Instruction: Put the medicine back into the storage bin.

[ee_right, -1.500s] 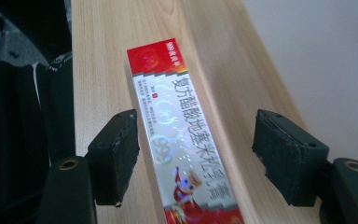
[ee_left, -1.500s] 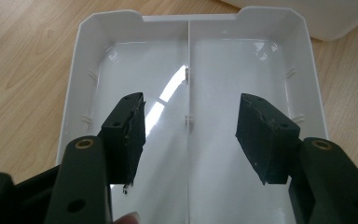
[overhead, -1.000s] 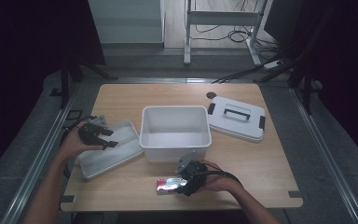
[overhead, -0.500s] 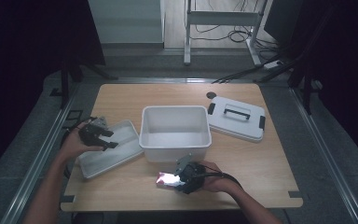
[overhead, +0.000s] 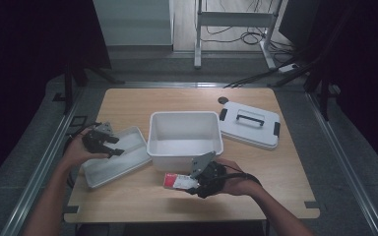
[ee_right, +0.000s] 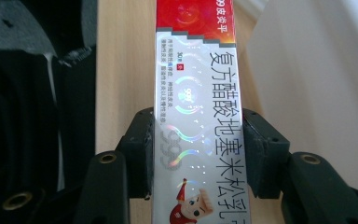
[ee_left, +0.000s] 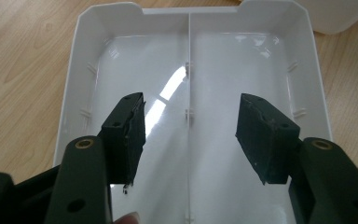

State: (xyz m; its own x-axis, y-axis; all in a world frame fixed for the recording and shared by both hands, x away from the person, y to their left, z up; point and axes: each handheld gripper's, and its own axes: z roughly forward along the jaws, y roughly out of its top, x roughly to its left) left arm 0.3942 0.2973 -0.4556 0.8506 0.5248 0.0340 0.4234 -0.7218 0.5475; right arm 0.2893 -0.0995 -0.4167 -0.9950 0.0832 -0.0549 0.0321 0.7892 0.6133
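Right gripper (overhead: 193, 184) has come up off the table since the earlier frame, box now lifted clear of the wood; its jaws have just been closing and now clamp one ointment box (overhead: 178, 181) by its long sides. Left gripper (overhead: 109, 146) unchanged, same spot over the tray.

Ointment box (ee_right: 196, 112): silver holographic face, red end. Readable print: large Chinese characters 复方醋酸地塞米松乳 running down the length, "999" logo in the middle and again as a holographic mark, "30" in small print, a cartoon figure with a red hat at the near end. Red end carries "99皮炎平". Finer lines too small to read.

Location: box hangs above the front edge of the table (overhead: 275, 167), just in front of the white bin (overhead: 185, 147), long axis roughly along the table edge, sticking out toward the left from the jaws.

Left gripper (ee_left: 189, 135): jaws stand wide apart, nothing between them, over the white divided tray (ee_left: 79, 84). Tray has a centre rib, two compartments, nothing in them.

Counts: one ointment box, one open white bin, one white lid (overhead: 250, 125) with one dark handle and two dark clips, lying flat to the right of the bin, one divided tray (overhead: 128, 162) to the left of the bin, one small dark round thing (overhead: 222, 100) on the table beyond the lid, two grippers.
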